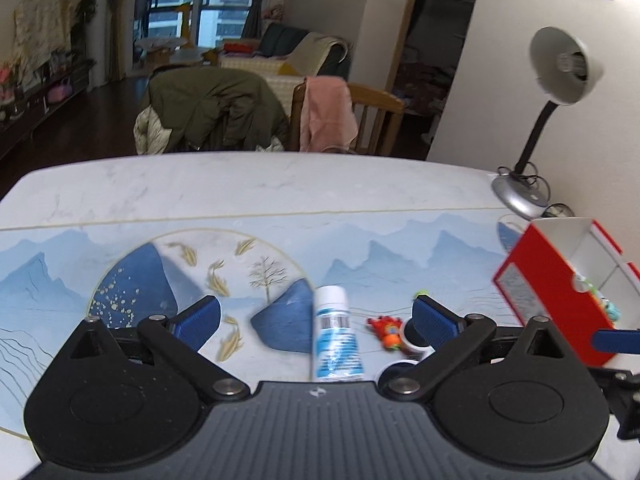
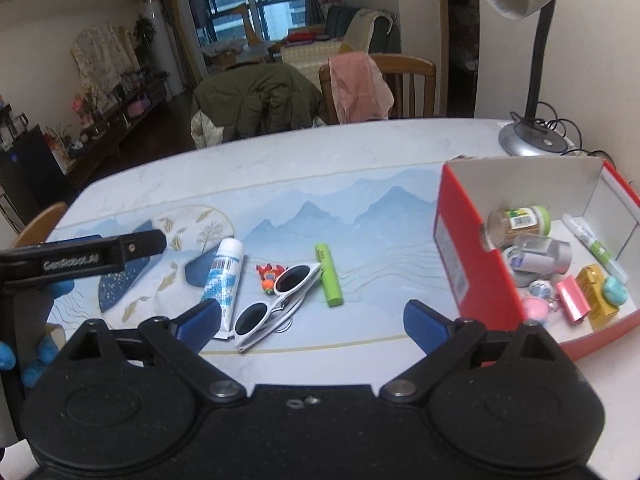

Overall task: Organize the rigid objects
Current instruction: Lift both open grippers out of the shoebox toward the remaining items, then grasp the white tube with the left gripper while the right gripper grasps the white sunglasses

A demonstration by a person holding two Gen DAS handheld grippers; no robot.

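From the left wrist, the left gripper is held wide apart and empty; the white tube lies between its jaws. From the right wrist, the right gripper is spread and empty too. The sunglasses are seen between its jaws, and the red box, already filled with many small things, just past the right jaw. The tube, sunglasses, toy and green stick are left.

Open left claw hovers over white tube beside red box.
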